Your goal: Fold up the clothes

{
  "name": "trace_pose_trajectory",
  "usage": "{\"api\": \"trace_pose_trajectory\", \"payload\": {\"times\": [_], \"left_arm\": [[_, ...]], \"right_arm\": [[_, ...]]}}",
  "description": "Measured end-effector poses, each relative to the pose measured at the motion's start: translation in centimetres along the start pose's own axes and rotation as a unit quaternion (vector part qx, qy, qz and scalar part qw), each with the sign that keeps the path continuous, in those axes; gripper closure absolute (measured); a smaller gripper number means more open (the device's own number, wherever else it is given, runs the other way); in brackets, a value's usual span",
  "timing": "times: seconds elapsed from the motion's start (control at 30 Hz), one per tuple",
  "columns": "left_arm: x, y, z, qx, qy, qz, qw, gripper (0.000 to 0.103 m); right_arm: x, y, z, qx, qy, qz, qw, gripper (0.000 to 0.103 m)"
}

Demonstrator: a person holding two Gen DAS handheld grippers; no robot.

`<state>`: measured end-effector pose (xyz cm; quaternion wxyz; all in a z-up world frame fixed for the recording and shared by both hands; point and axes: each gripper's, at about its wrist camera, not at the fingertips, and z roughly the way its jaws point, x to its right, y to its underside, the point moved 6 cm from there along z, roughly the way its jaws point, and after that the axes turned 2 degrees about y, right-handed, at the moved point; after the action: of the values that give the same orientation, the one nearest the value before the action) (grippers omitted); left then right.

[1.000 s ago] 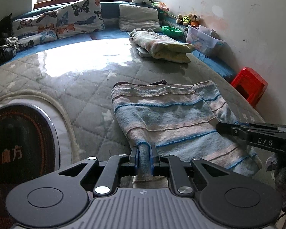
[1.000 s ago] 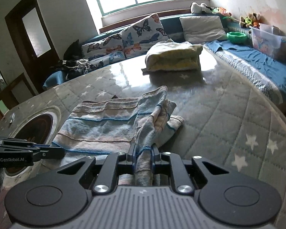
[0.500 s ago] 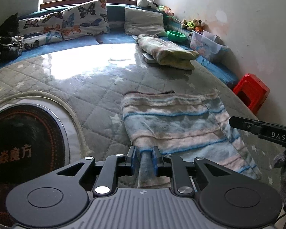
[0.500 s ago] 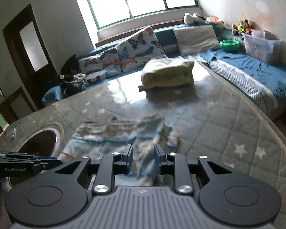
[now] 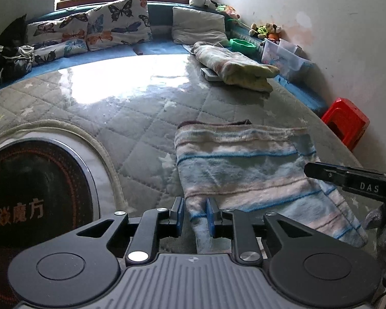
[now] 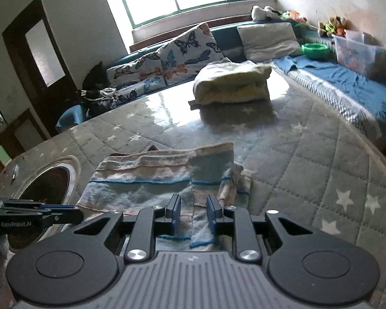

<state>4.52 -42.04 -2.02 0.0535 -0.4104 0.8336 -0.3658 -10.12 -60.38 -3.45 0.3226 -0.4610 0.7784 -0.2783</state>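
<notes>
The quilted mattress (image 5: 141, 139), grey with white stars, carries everything here; a round dark panel (image 5: 36, 190) is let into its near left corner, and a folded yellowish blanket (image 5: 234, 69) sits toward its far edge, well apart from the work.

The striped garment (image 5: 244, 170) lies flat near the mattress's near edge, right of the round panel. It is a soft, fuzzy knit in pale blue, pink and cream bands with thin bright-blue lines. Its far edge looks doubled over, with a dark lining peeking out at 1 spot, and in the right wrist view its right side is bunched into a loose lump (image 6: 234, 182).

The left gripper (image 5: 195, 213) has just been opening: its 2 blue pads stand spread, with the garment's near left corner between them but not squeezed. The right gripper (image 6: 193, 212) is parted too, cloth lying slack between and under its pads, nothing pinched.

The step looks like a release after laying a fold. To finish it cleanly, I would draw both grippers straight back and up so the pads do not snag the nap and drag the near hem. That bunched right side probably needs smoothing before the next fold, or the wrinkle gets locked in. Re-gripping should take 1 layer edge at each near corner, evenly.
</notes>
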Motion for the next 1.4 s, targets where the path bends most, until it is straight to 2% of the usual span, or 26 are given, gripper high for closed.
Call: {"api": "trace_pose_trajectory", "payload": {"times": [0.23,0.43,0.63,0.87,1.13,1.4], "left_arm": [[-0.2,-1.8,1.0,0.013,-0.007,0.012,0.9998,0.083],[-1.4,-2.5,2.8,0.005,-0.015,0.008,0.9998,0.081],[-1.9,-2.6,2.7,0.005,-0.015,-0.001,0.9999,0.082],[-1.7,-1.5,0.4,0.010,-0.009,0.003,0.9999,0.082],[0.2,1.5,-2.7,0.004,0.020,0.022,0.9995,0.082],[1.0,5.2,-4.6,-0.011,0.028,0.026,0.9992,0.082]], "right_arm": [[-0.5,-1.8,1.8,0.000,0.003,-0.009,1.000,0.080],[-0.1,-2.4,3.8,-0.012,0.011,-0.009,1.000,0.081],[-0.4,-2.5,3.5,-0.012,0.015,-0.014,1.000,0.080],[-1.8,-0.9,0.5,-0.015,0.003,-0.040,0.999,0.080],[-3.1,3.4,-4.5,-0.018,-0.012,-0.053,0.998,0.080],[-2.8,7.4,-8.4,0.001,0.008,-0.040,0.999,0.080]]}}
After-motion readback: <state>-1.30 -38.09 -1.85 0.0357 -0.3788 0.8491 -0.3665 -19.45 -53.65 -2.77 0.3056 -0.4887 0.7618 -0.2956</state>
